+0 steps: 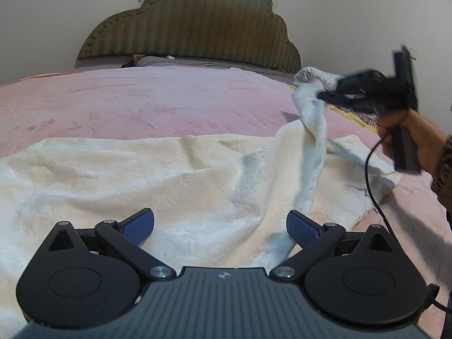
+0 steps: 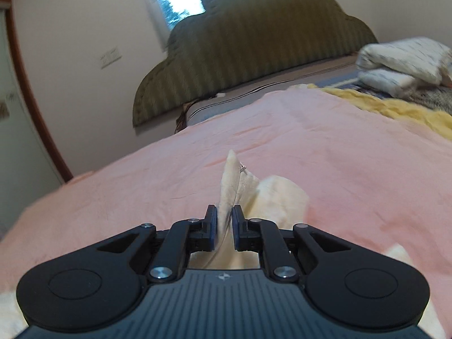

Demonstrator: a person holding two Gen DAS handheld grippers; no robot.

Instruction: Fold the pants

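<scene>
Right tongs [image 2: 224, 230] pinch the cream pants [image 1: 175, 180] edge; left tongs [image 1: 220, 230] gape wide, empty. Lift slowly so it drapes evenly over the bed [image 1: 141, 99].

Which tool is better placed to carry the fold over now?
Probably the right tool: it is shut on an edge of the cream pants and holds it lifted. The left tool is open above them, holding nothing.

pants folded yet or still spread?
Mostly spread: pants lie flat on the blanket; right gripper lifts one end, no fold laid yet.
</scene>
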